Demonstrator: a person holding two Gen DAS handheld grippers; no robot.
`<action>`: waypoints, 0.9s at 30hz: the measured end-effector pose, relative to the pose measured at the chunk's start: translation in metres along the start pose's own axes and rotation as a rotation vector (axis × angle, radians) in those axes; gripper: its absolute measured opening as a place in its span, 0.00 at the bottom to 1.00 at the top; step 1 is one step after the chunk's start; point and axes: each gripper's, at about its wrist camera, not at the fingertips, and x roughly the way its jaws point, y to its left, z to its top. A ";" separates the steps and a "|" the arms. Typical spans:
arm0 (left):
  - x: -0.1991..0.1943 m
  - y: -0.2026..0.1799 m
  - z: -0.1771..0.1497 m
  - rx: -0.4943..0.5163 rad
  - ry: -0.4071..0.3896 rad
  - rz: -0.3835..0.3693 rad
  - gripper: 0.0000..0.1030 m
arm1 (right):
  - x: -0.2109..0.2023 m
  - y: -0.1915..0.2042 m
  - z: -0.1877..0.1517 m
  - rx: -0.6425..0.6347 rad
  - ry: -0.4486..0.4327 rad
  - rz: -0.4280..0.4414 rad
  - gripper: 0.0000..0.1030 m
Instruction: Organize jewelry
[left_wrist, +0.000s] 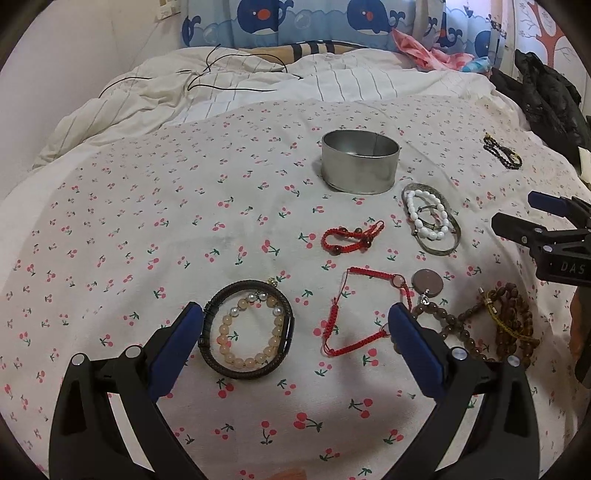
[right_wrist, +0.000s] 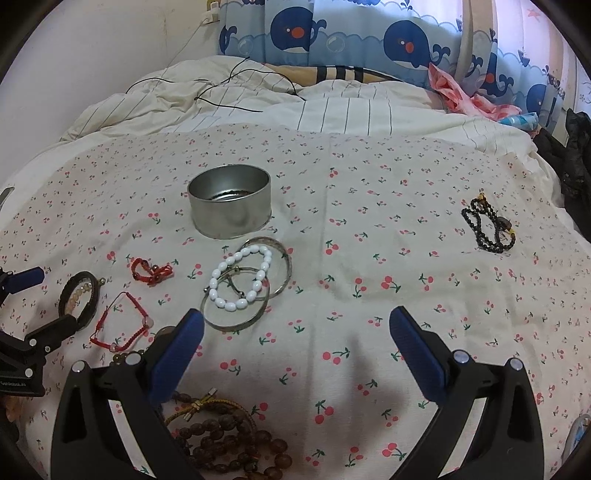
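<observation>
A round metal tin (left_wrist: 360, 166) (right_wrist: 229, 201) stands open on the cherry-print bedspread; something dark lies on its bottom. Jewelry lies around it: a dark bangle (left_wrist: 246, 328) ringing a peach bead bracelet (left_wrist: 251, 334), two red cord bracelets (left_wrist: 351, 236) (left_wrist: 364, 314), a white bead bracelet (left_wrist: 424, 214) (right_wrist: 240, 278) on silver bangles (right_wrist: 255, 295), brown bead strings (left_wrist: 491, 325) (right_wrist: 229, 439), a black bead bracelet (right_wrist: 487, 225). My left gripper (left_wrist: 295, 328) is open, low over the dark bangle and red cord. My right gripper (right_wrist: 295, 332) is open over bare cloth, right of the silver bangles.
A round brown pendant disc (left_wrist: 427, 282) lies by the brown beads. A rumpled striped quilt (left_wrist: 240, 92) with a black cable (left_wrist: 236, 86) lies behind. Dark clothing (left_wrist: 546, 96) is piled at the right edge. Whale-print curtain at the back.
</observation>
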 end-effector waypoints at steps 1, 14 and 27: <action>0.001 0.000 0.001 -0.002 -0.001 0.001 0.94 | 0.002 0.000 0.000 0.000 0.003 0.000 0.94; 0.015 0.009 0.011 -0.060 0.017 -0.012 0.94 | 0.030 0.003 0.018 -0.052 0.006 0.086 0.76; 0.044 0.072 0.003 -0.291 0.132 -0.198 0.94 | 0.085 0.004 0.041 -0.083 0.118 0.229 0.43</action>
